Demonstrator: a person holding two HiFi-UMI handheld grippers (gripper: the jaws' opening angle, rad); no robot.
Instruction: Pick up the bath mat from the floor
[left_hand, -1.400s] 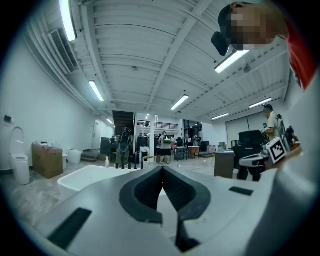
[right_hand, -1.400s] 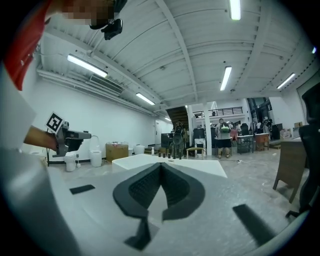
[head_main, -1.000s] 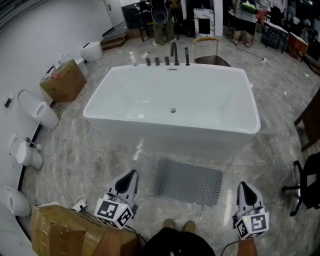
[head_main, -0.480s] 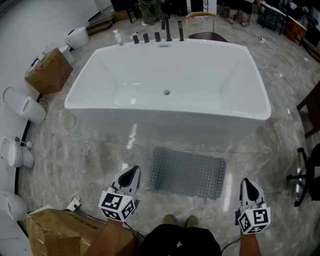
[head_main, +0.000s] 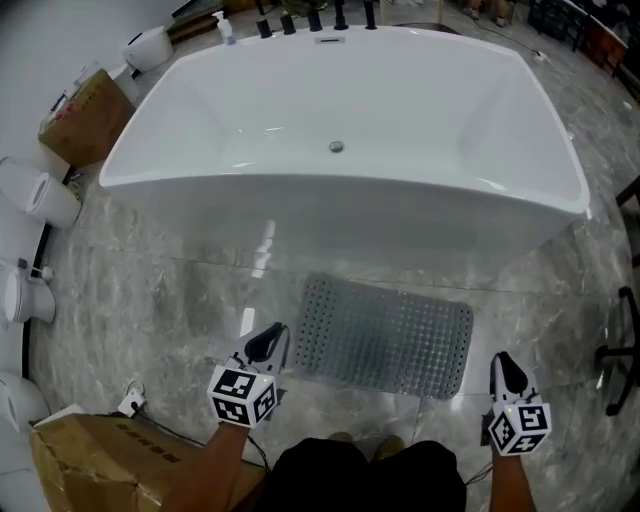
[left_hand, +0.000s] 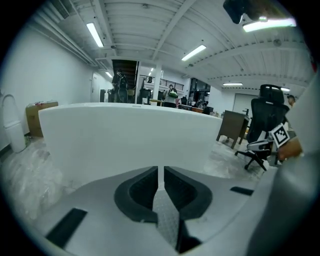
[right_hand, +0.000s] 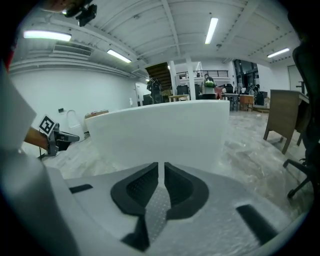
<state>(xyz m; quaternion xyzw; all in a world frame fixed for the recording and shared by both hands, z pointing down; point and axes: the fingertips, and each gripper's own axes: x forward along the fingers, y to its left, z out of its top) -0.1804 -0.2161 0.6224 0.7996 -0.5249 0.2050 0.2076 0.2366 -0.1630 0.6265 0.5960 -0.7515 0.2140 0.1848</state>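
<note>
No brand name or legible writing is made out. A reddish mark on one cardboard box (head_main: 85, 115), left of the bathtub (head_main: 340, 228), is too small to be read. Only square black-and-white markers are seen on the gripper cubes.

One grey perforated bath mat (head_main: 385, 335) is laid flat on the marble floor (head_main: 150, 290), just in front of the bathtub's near wall. One white bathtub is counted, with five dark tap fittings (head_main: 315, 18) lined up at its far rim. A second cardboard box (head_main: 110, 465) is placed in front of the bathtub, off to its left. Along the left of the bathtub, what seem to be four white toilets (head_main: 40, 195) are ranged, though the picture's edge is distorted.

Two grippers are held on the near side of the bathtub. The left gripper (head_main: 268, 338) is poised beside the mat's left edge, its jaws pressed together on nothing. The right gripper (head_main: 503, 368) is held past the mat's right corner; its jaws are opening, a slim gap is shown, and nothing is caught between them.
</note>
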